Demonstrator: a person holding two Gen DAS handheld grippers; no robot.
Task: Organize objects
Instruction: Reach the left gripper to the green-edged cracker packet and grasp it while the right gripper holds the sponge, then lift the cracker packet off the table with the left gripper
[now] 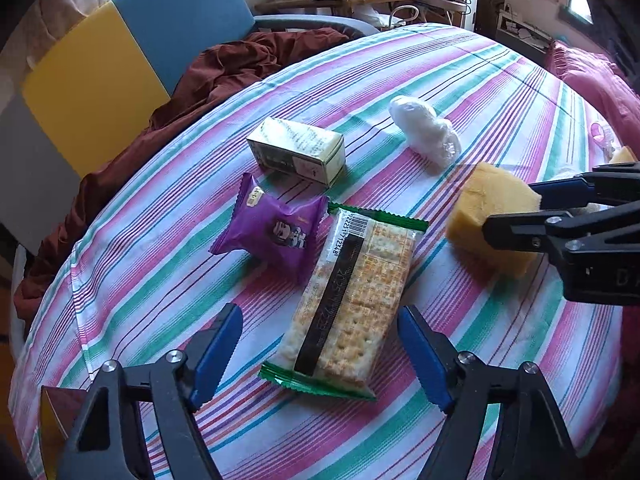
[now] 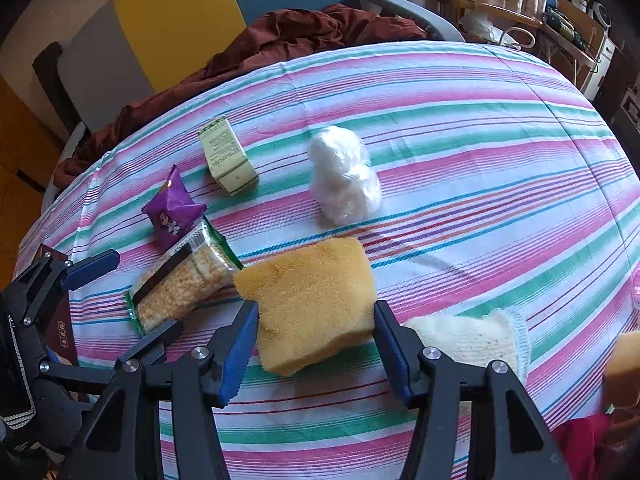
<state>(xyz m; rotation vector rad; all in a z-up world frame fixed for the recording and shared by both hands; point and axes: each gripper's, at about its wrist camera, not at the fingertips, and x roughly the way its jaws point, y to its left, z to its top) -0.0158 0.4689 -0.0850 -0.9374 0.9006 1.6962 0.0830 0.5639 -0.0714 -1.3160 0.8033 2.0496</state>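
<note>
A yellow sponge (image 2: 316, 300) sits between the blue pads of my right gripper (image 2: 316, 344), which is shut on it; the sponge also shows in the left wrist view (image 1: 492, 216). My left gripper (image 1: 320, 352) is open around the near end of a cracker pack (image 1: 352, 304) with green ends, not touching it. The pack also shows in the right wrist view (image 2: 184, 280). A purple snack packet (image 1: 276, 232), a pale green box (image 1: 298, 148) and a white plastic-wrapped bundle (image 1: 424, 130) lie behind it on the striped tablecloth (image 1: 160, 280).
A cream knitted cloth (image 2: 476, 340) lies right of the sponge, and another sponge piece (image 2: 624, 368) sits at the right edge. A dark red blanket (image 1: 240, 68) hangs beyond the table's far left edge, by a blue and yellow chair (image 1: 132, 48).
</note>
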